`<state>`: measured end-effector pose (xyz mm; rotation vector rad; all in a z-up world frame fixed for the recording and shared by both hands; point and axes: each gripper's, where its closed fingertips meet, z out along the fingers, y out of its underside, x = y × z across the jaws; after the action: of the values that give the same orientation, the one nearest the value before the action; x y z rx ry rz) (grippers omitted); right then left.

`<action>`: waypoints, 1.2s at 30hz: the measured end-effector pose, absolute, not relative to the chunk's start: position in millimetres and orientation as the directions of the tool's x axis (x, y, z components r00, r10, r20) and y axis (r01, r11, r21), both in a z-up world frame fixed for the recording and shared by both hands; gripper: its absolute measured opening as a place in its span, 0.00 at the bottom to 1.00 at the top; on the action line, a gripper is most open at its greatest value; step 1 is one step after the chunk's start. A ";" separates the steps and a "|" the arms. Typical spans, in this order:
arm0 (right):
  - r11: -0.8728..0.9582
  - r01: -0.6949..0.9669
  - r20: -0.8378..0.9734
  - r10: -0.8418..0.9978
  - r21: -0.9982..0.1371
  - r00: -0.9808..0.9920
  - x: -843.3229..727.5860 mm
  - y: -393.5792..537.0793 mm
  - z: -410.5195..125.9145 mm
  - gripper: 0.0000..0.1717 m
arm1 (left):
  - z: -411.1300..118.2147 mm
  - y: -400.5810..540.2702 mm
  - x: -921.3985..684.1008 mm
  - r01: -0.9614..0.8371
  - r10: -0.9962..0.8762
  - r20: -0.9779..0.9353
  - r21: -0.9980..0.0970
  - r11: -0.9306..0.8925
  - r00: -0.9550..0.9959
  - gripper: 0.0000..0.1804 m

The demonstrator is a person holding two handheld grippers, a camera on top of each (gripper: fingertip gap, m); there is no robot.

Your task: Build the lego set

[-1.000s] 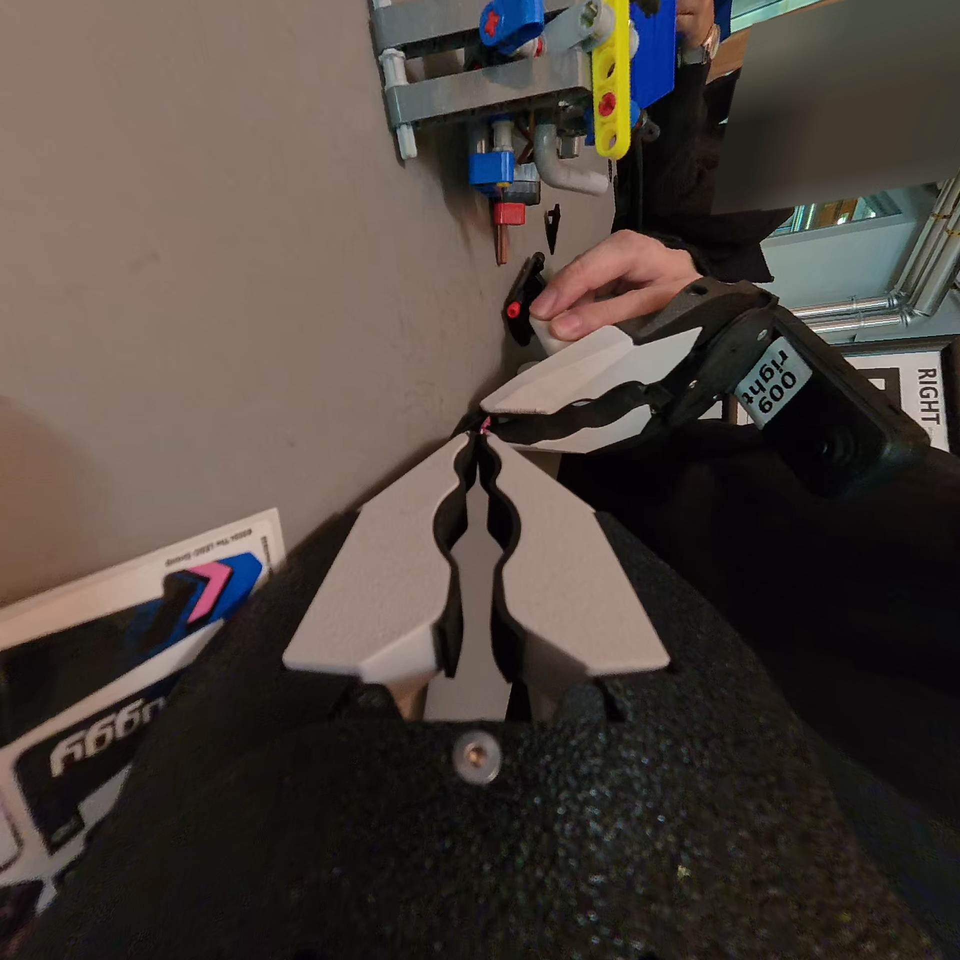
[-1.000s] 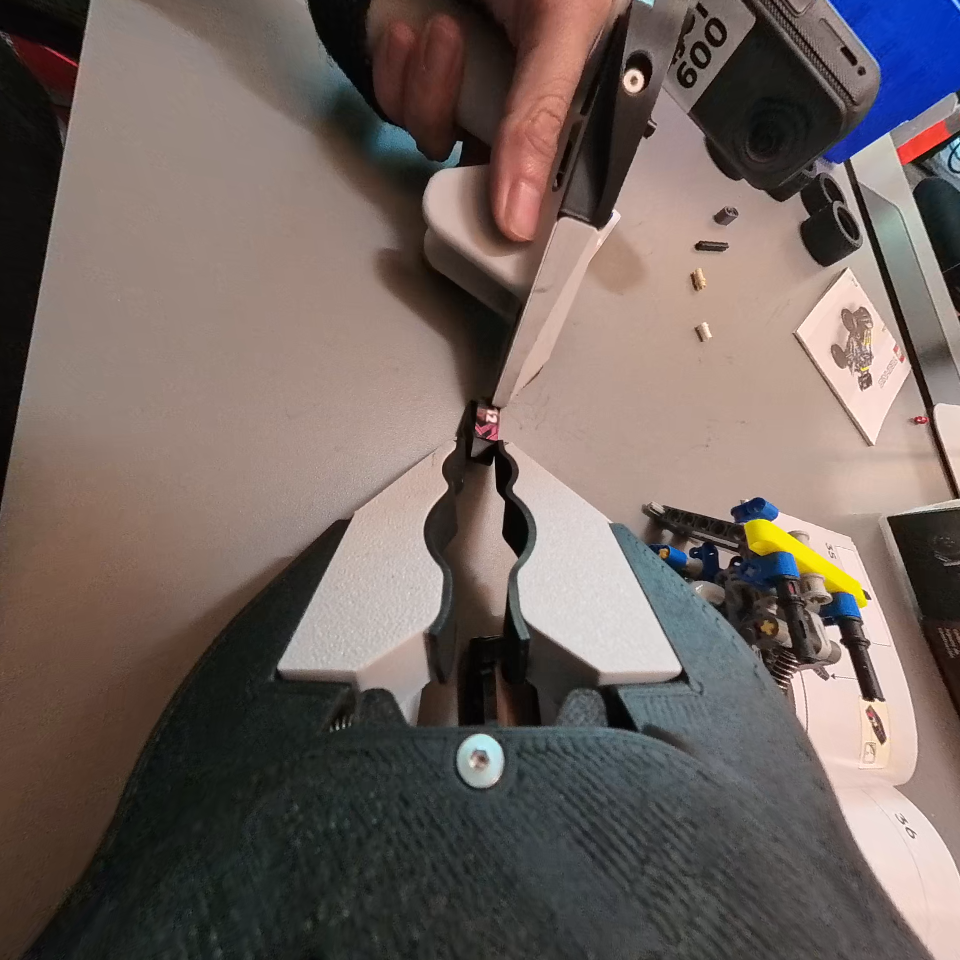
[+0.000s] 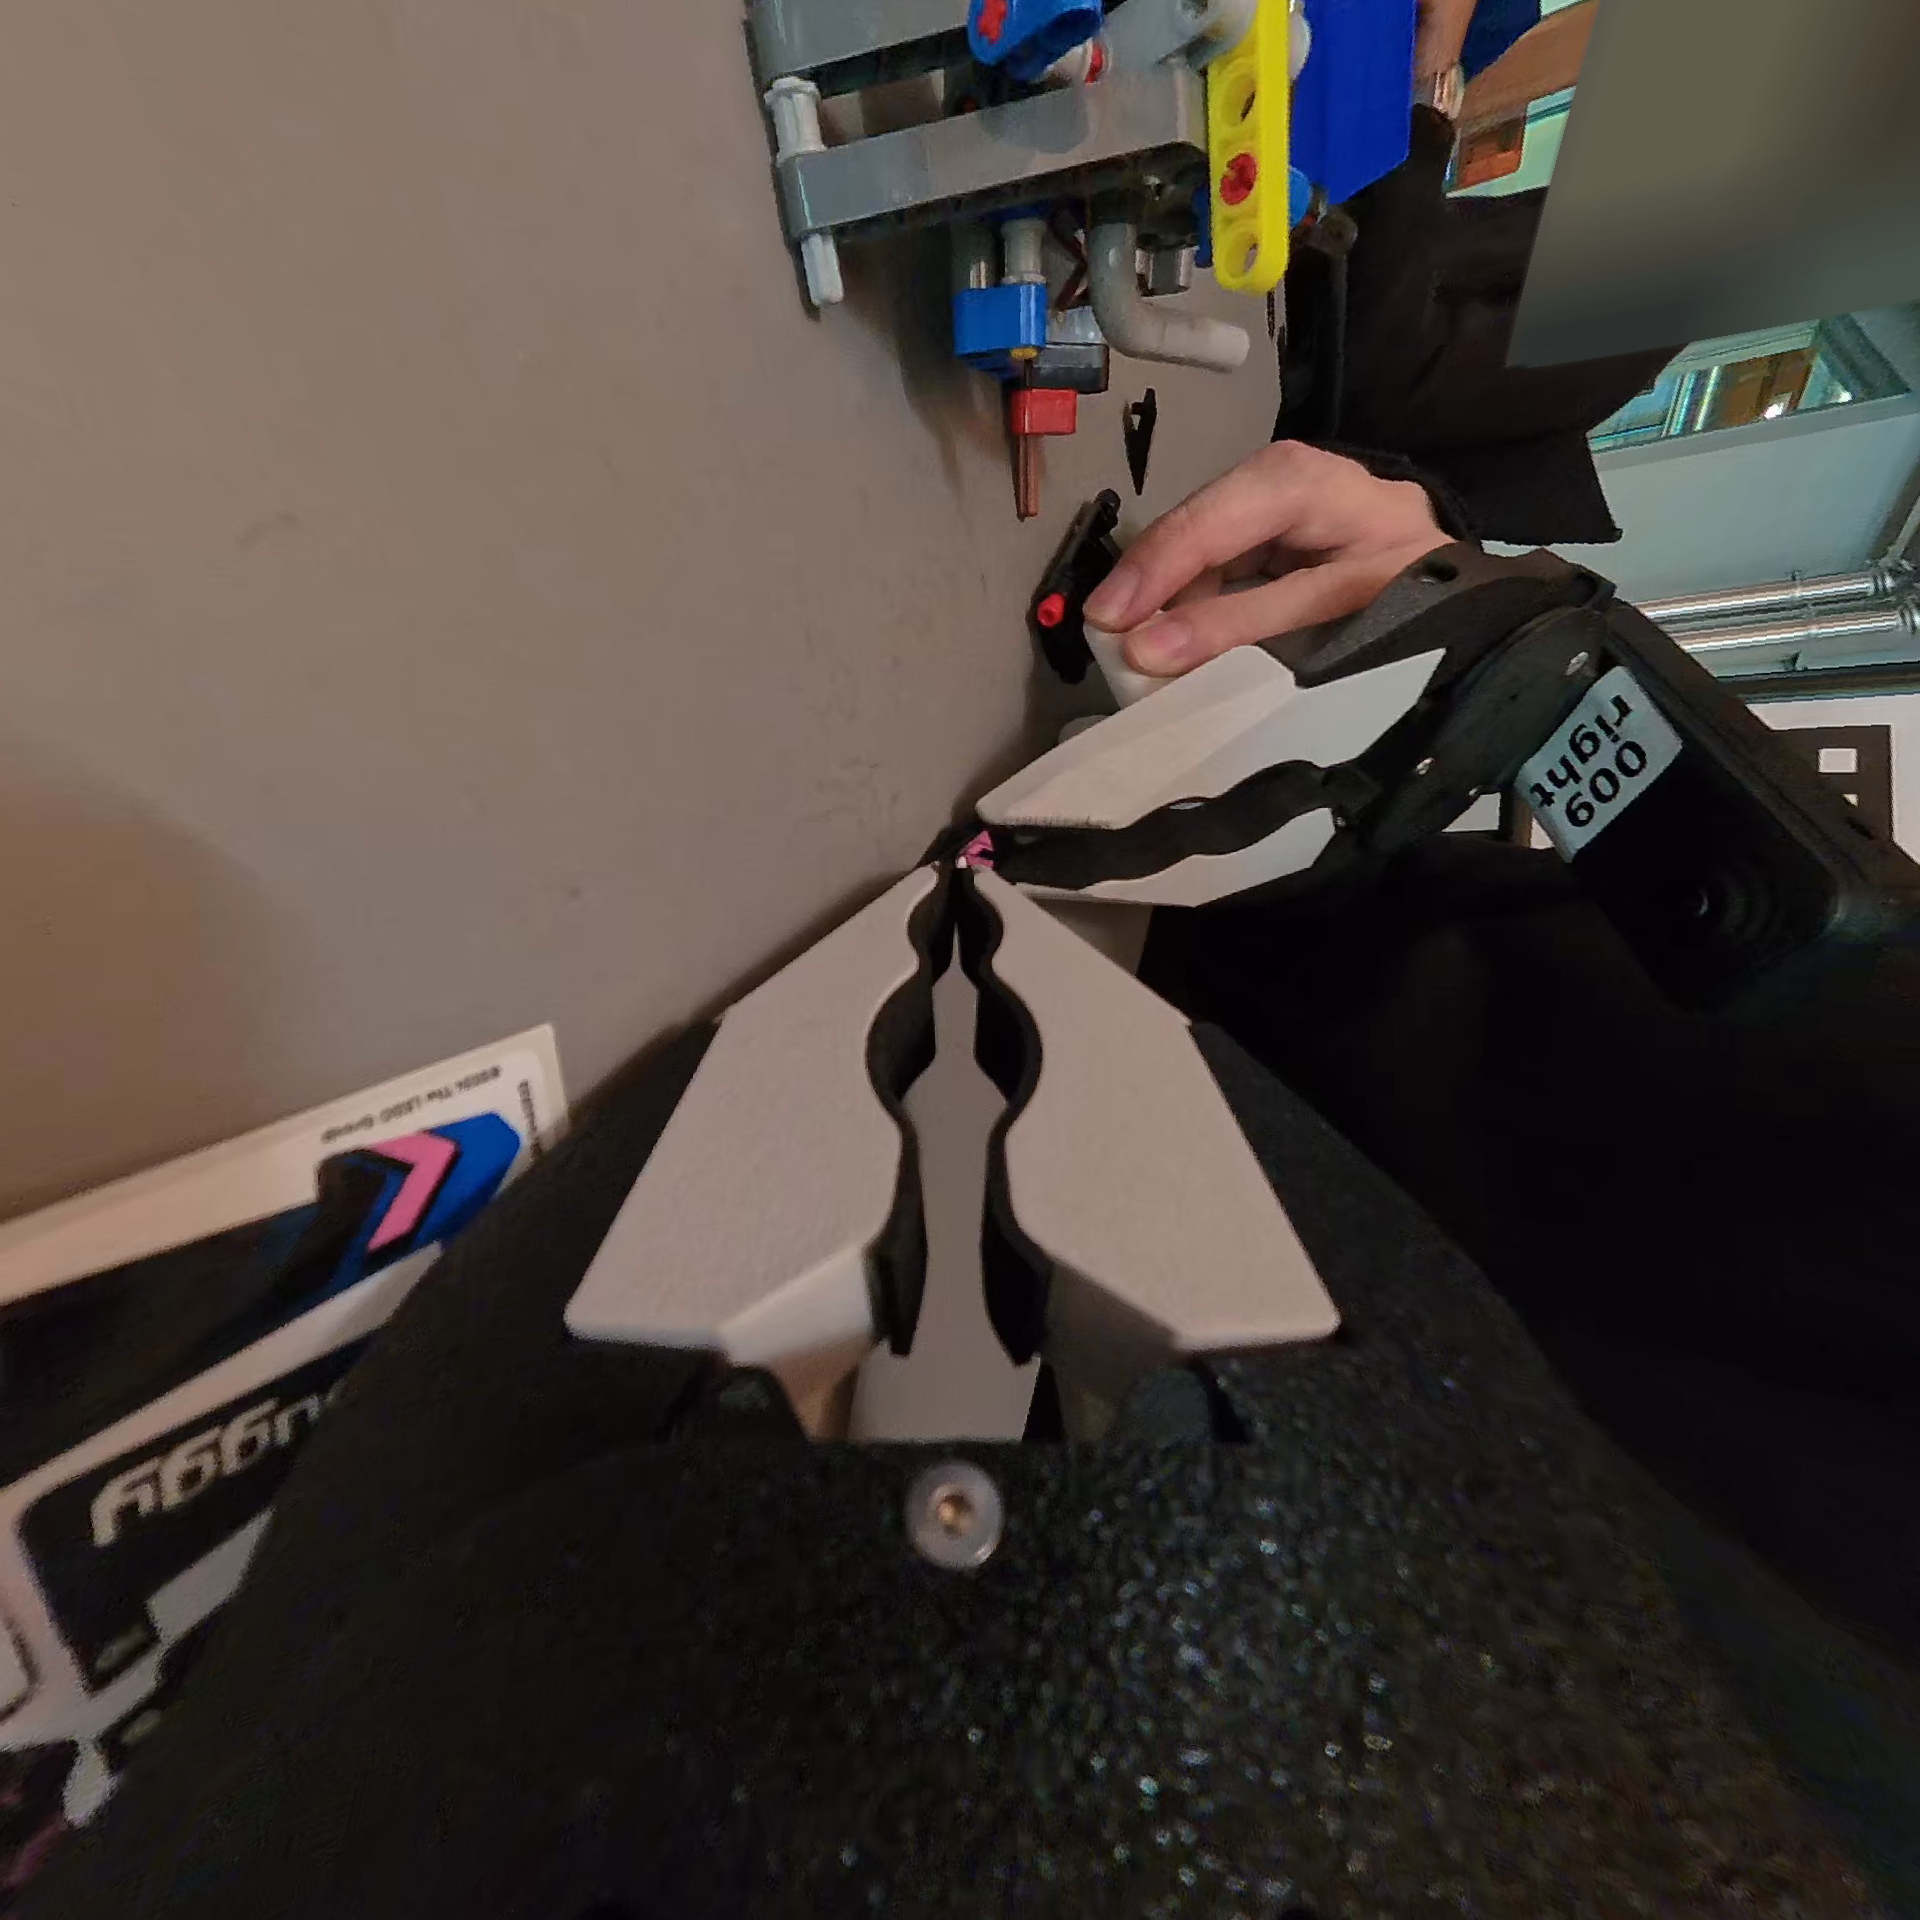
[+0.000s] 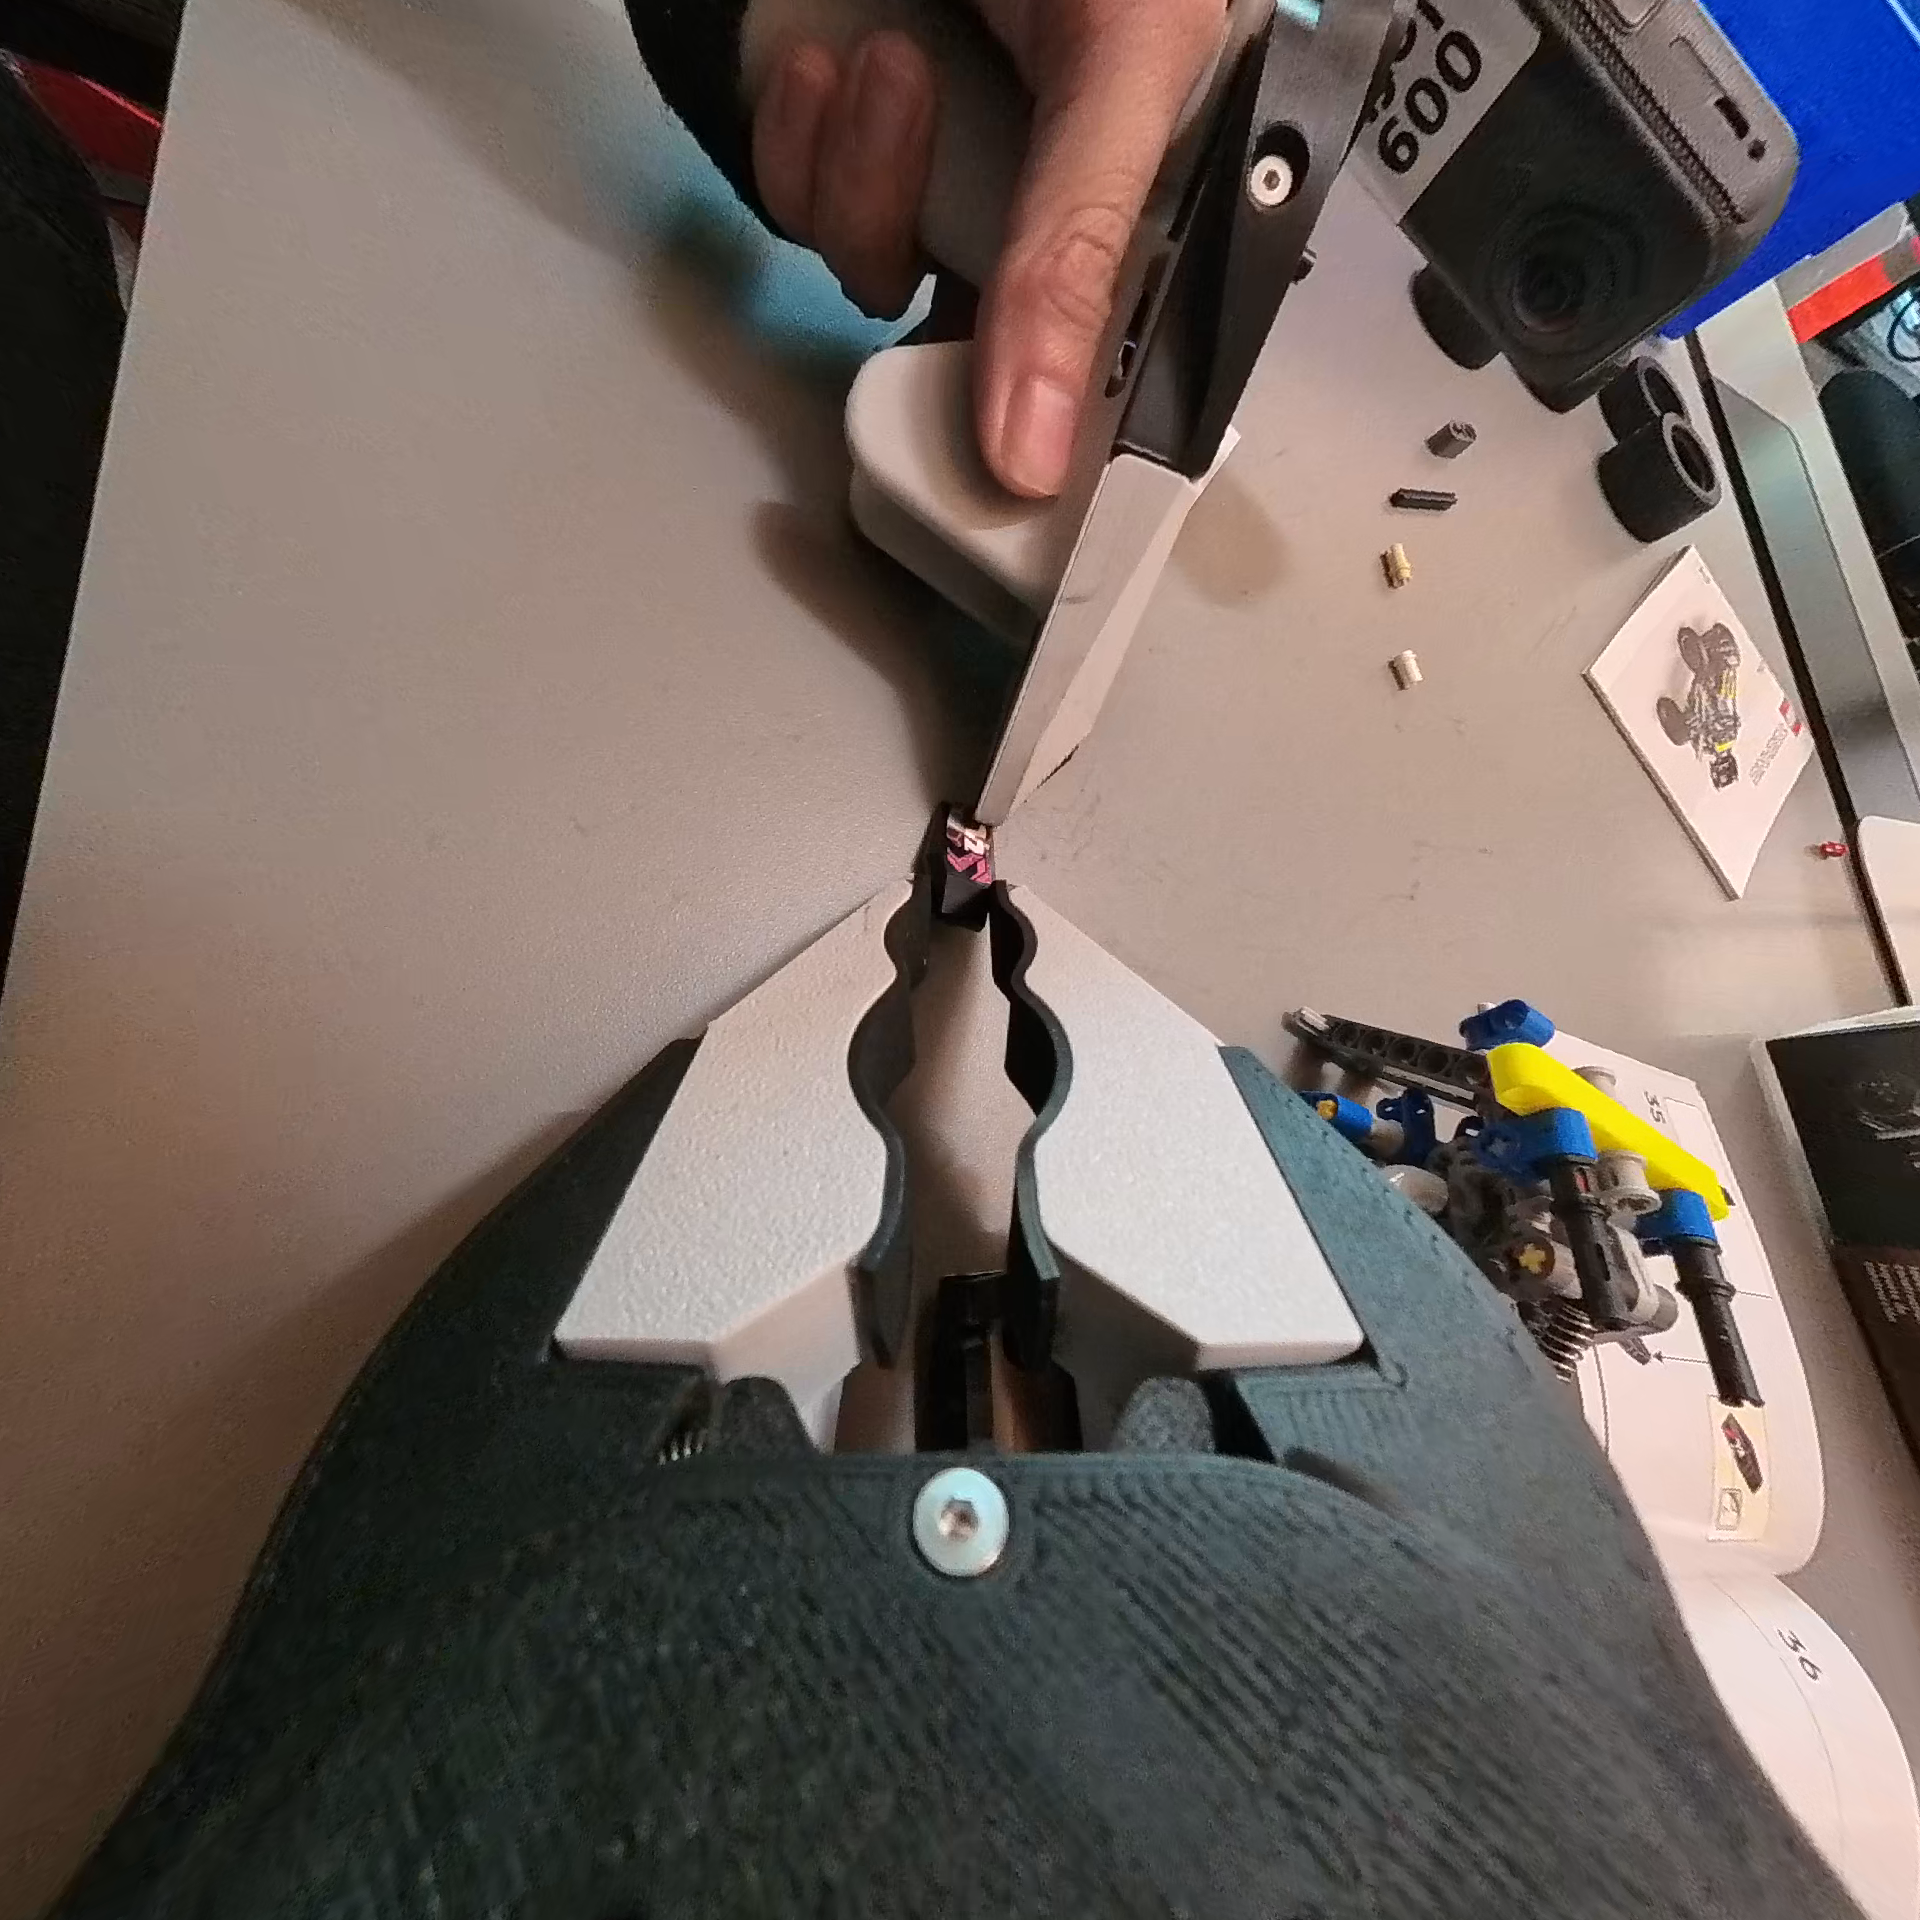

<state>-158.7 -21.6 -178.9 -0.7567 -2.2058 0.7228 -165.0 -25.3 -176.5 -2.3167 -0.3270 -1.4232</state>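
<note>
Nothing moved, black piece (image 4: 964, 868) between right jaws

We see a small black piece (image 4: 964, 868) bearing a pink chevron and white marks; beside it, the grey table (image 4: 468, 623) is plain and faintly scuffed; right of the piece, a brick model (image 4: 1538, 1174) mixes blue, grey and black under a yellow beam (image 4: 1590, 1117); beyond the model lie black tyres (image 4: 1662, 457), tan pins (image 4: 1405, 668) and a white leaflet (image 4: 1704, 727).

Grey-fingered black gripper (image 3: 954, 883), silver screw (image 3: 953, 1525), black sleeve (image 3: 1455, 416).
</note>
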 end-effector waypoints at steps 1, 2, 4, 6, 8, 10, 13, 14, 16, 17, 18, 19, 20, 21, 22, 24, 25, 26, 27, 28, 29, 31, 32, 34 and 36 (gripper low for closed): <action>0.676 0.303 0.420 0.685 -0.672 -0.595 -158.7 -21.7 -178.8 0.05 | -176.7 -25.2 -165.0 0.397 -0.010 0.889 -0.214 -0.892 0.458 0.00; 0.676 0.303 0.420 0.685 -0.672 -0.595 -158.6 -21.6 -178.9 0.05 | -176.7 -25.1 -165.0 0.396 -0.011 0.887 -0.217 -0.892 0.462 0.00; 0.675 0.304 0.419 0.685 -0.672 -0.596 -158.8 -21.5 -178.9 0.05 | -176.9 -25.0 -165.0 0.395 -0.012 0.883 -0.223 -0.891 0.469 0.00; 0.675 0.303 0.419 0.685 -0.672 -0.596 -158.8 -21.5 -178.9 0.05 | -177.1 -25.0 -165.2 0.393 -0.016 0.877 -0.231 -0.890 0.480 0.00; 0.676 0.302 0.420 0.684 -0.672 -0.596 -158.9 -21.6 -178.8 0.05 | -177.1 -24.9 -165.2 0.392 -0.018 0.872 -0.238 -0.889 0.489 0.00; 0.678 0.299 0.423 0.682 -0.671 -0.596 -159.0 -21.5 -178.7 0.05 | -177.1 -24.8 -165.3 0.392 -0.020 0.869 -0.244 -0.887 0.495 0.00; 0.677 0.287 0.429 0.681 -0.678 -0.593 -159.3 -21.6 -177.3 0.05 | -177.2 -24.5 -165.2 0.389 -0.025 0.862 -0.254 -0.886 0.506 0.00; 0.673 0.285 0.428 0.684 -0.683 -0.591 -159.3 -21.5 -176.8 0.05 | -177.2 -24.4 -165.2 0.388 -0.026 0.861 -0.256 -0.885 0.509 0.00; 0.664 0.291 0.419 0.692 -0.689 -0.587 -159.0 -21.3 -176.5 0.05 | -177.2 -24.0 -165.0 0.388 -0.027 0.859 -0.259 -0.885 0.511 0.00; 0.664 0.292 0.418 0.692 -0.689 -0.588 -158.8 -21.5 -176.5 0.06 | -177.3 -23.9 -164.8 0.386 -0.029 0.859 -0.260 -0.885 0.512 0.00; 0.666 0.290 0.420 0.690 -0.687 -0.590 -158.4 -22.0 -176.5 0.06 | -177.3 -23.7 -164.6 0.385 -0.030 0.858 -0.261 -0.885 0.513 0.00; 0.669 0.288 0.422 0.687 -0.685 -0.591 -158.0 -22.3 -176.2 0.07 | -177.3 -23.5 -164.3 0.384 -0.031 0.857 -0.262 -0.885 0.514 0.00; 0.670 0.288 0.424 0.687 -0.684 -0.591 -157.8 -22.4 -175.9 0.09 | -177.3 -23.1 -164.0 0.384 -0.033 0.857 -0.265 -0.885 0.515 0.00; 0.671 0.291 0.421 0.686 -0.683 -0.593 -157.1 -22.4 -175.7 0.11 | -177.3 -22.6 -163.8 0.384 -0.033 0.856 -0.266 -0.884 0.516 0.00; 0.670 0.293 0.421 0.687 -0.682 -0.592 -156.9 -21.8 -175.0 0.12 | -177.2 -22.3 -163.6 0.384 -0.034 0.855 -0.267 -0.884 0.517 0.00; 0.670 0.289 0.427 0.688 -0.684 -0.587 -156.7 -21.1 -171.6 0.12 | -177.2 -21.8 -163.3 0.383 -0.036 0.854 -0.270 -0.884 0.519 0.00; 0.668 0.282 0.426 0.687 -0.688 -0.588 -156.6 -22.0 -169.7 0.11 | -177.2 -21.6 -163.2 0.383 -0.036 0.853 -0.271 -0.883 0.521 0.00; 0.668 0.279 0.424 0.686 -0.691 -0.591 -156.6 -22.9 -169.0 0.10 | -177.2 -21.4 -163.1 0.382 -0.037 0.852 -0.273 -0.883 0.522 0.00; 0.668 0.280 0.419 0.683 -0.689 -0.599 -156.1 -23.9 -169.7 0.09 | -177.1 -21.2 -163.1 0.382 -0.038 0.851 -0.274 -0.883 0.524 0.00; 0.671 0.282 0.419 0.681 -0.686 -0.601 -156.2 -24.0 -170.7 0.09 | -177.1 -21.2 -162.9 0.380 -0.039 0.850 -0.276 -0.883 0.526 0.00; 0.677 0.284 0.424 0.677 -0.679 -0.602 -156.5 -23.4 -172.0 0.08 | -177.2 -21.2 -163.0 0.380 -0.040 0.849 -0.278 -0.882 0.528 0.00; 0.694 0.293 0.426 0.664 -0.658 -0.614 -155.7 -22.8 -176.7 0.07 | -177.1 -21.3 -162.9 0.381 -0.041 0.847 -0.281 -0.881 0.530 0.00; 0.690 0.289 0.420 0.664 -0.664 -0.618 -156.0 -24.7 -176.7 0.07 | -177.0 -21.3 -162.9 0.381 -0.041 0.846 -0.282 -0.881 0.531 0.00; 0.672 0.276 0.413 0.673 -0.687 -0.614 -158.3 -27.9 -173.3 0.06 | -177.0 -21.3 -163.0 0.378 -0.043 0.844 -0.285 -0.881 0.535 0.00; 0.691 0.286 0.433 0.667 -0.663 -0.606 -159.5 -24.2 -175.4 0.08 | -176.9 -21.3 -162.9 0.380 -0.044 0.844 -0.286 -0.880 0.534 0.00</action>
<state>-159.5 -24.2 -175.4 -0.7257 -2.2145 0.7168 -162.9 -21.3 -176.9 -2.3365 -0.2738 -1.3037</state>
